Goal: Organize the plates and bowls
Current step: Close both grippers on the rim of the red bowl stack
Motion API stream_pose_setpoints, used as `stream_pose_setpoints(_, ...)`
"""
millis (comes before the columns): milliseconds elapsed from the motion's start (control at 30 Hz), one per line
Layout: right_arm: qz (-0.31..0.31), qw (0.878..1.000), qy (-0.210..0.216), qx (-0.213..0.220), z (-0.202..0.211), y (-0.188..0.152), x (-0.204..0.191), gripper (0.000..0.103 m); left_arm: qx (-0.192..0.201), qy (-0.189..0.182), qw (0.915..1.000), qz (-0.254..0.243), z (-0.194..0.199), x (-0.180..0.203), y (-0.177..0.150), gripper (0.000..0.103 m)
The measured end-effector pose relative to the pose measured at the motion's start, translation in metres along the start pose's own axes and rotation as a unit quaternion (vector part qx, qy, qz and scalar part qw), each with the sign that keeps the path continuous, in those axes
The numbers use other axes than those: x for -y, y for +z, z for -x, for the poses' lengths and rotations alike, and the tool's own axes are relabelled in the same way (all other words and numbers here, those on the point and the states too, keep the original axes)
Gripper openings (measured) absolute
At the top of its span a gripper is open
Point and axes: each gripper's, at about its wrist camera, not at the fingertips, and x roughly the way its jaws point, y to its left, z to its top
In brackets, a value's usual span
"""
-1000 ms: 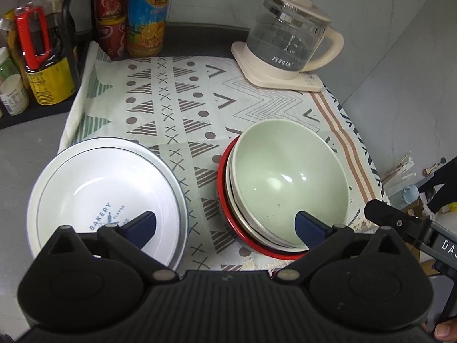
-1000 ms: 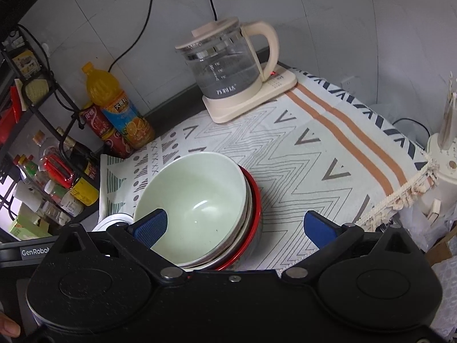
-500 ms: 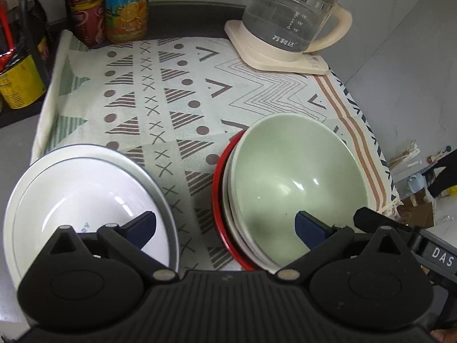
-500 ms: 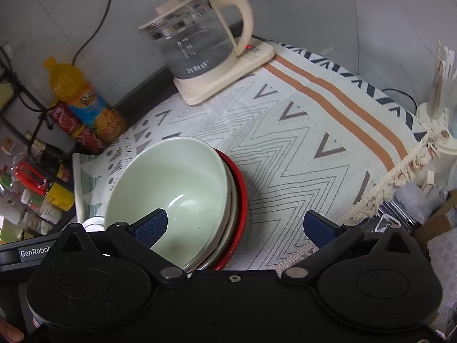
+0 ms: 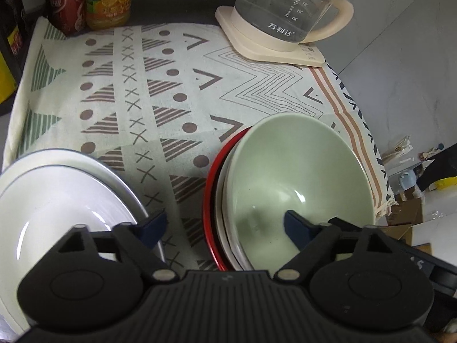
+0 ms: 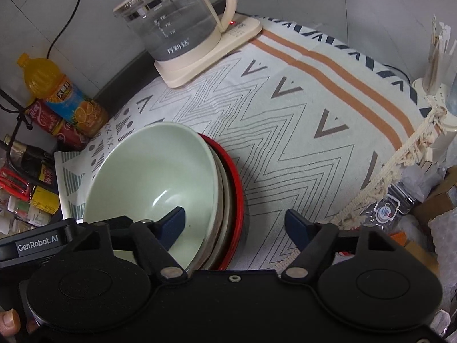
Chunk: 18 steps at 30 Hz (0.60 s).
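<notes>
A pale green bowl (image 5: 297, 177) sits on top of a stack of white bowls and a red bowl (image 5: 210, 197) on the patterned cloth; the green bowl also shows in the right wrist view (image 6: 154, 171). A stack of white plates (image 5: 57, 200) lies to its left. My left gripper (image 5: 225, 225) is open, its left finger over the plate edge, its right finger over the green bowl. My right gripper (image 6: 235, 223) is open, its left finger over the green bowl, straddling the right rim of the stack.
A glass kettle on a cream base (image 5: 282, 17) stands at the back of the cloth (image 5: 171, 91). An orange juice bottle (image 6: 62, 97) and red cans (image 5: 62, 8) stand back left by a black rack. The cloth's fringed edge (image 6: 400, 154) hangs at the right.
Both grippers have moved closer and lower toward the bowl stack, which now looks larger. The jaws of both have narrowed slightly but stay open.
</notes>
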Motion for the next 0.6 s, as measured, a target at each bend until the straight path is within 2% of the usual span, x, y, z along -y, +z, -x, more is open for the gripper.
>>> stream_pose_setpoints(67, -0.002, 1.000, -0.001, -0.006, -0.004, 0.000, -0.001, 0.065, -0.010, -0.002, 0.9999, 0.003, -0.004, -0.002, 0.001, 0.061)
stream_pose_setpoints(133, -0.003, 1.000, -0.003, -0.013, -0.007, 0.000, -0.002, 0.061, -0.020, 0.003, 0.9998, 0.007, -0.008, -0.003, 0.001, 0.053)
stream_pose_setpoints(267, -0.009, 1.000, 0.001, -0.025, -0.013, -0.003, -0.002, 0.054, -0.037, -0.006, 0.9990, 0.022, -0.016, -0.010, 0.000, 0.030)
stream_pose_setpoints(367, -0.008, 0.999, 0.002, -0.042, -0.020, -0.006, -0.003, 0.036, -0.041, -0.009, 0.9987, 0.030, -0.016, -0.011, 0.000, 0.030)
stream_pose_setpoints(600, 0.004, 0.999, -0.004, -0.037, -0.020, -0.008, -0.008, 0.034, -0.039, -0.006, 0.9988, 0.028, -0.013, -0.009, -0.001, 0.030)
